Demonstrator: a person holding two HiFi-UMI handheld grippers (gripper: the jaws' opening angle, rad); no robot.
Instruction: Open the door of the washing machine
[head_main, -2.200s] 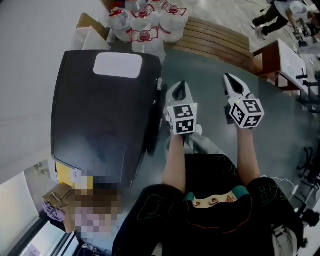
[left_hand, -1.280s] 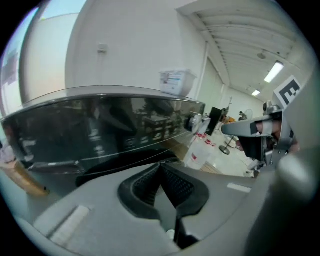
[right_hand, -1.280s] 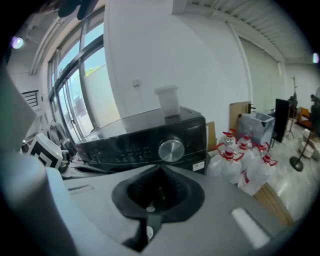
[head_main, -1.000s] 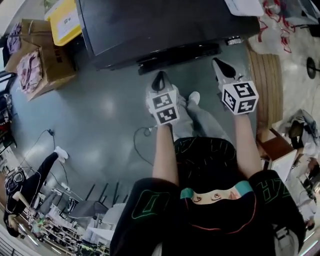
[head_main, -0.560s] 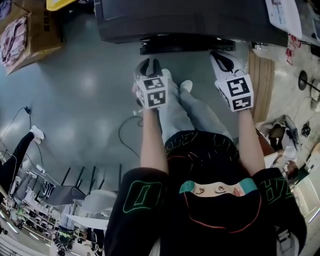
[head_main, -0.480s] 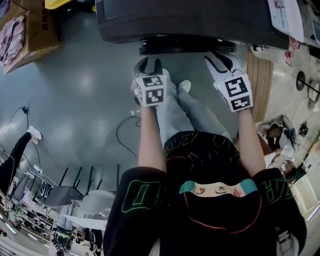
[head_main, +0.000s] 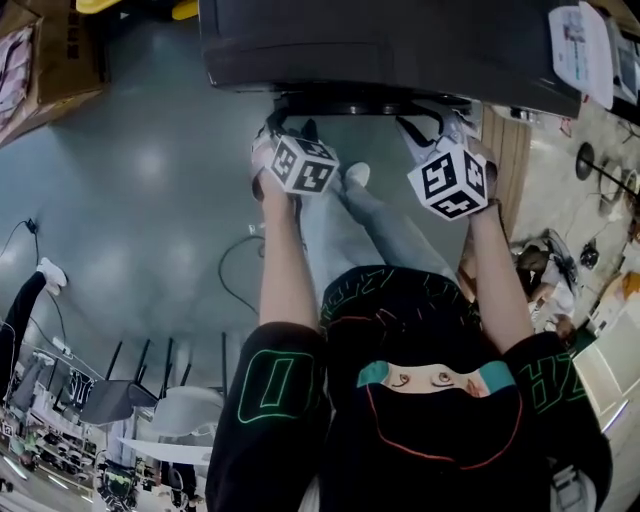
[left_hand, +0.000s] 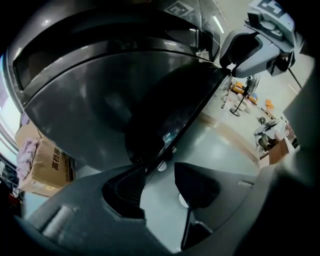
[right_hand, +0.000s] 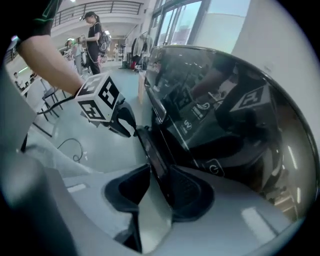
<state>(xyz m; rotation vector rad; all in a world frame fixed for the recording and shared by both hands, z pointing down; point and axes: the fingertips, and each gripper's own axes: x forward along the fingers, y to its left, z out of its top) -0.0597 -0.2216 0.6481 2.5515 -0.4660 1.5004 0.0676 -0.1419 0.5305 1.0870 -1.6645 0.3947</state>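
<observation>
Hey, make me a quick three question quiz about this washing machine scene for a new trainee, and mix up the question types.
1. True or false: the door's edge of the washing machine stands between the jaws of the right gripper.
2. Which lies on the floor at the head view's upper left? A. cardboard box B. bucket C. ladder
3. What covers the cube on the left gripper?
Key: 1 true; 2 A; 3 black-and-white square markers. Both grippers' jaws are opening, the left's tips just at that edge.
</observation>
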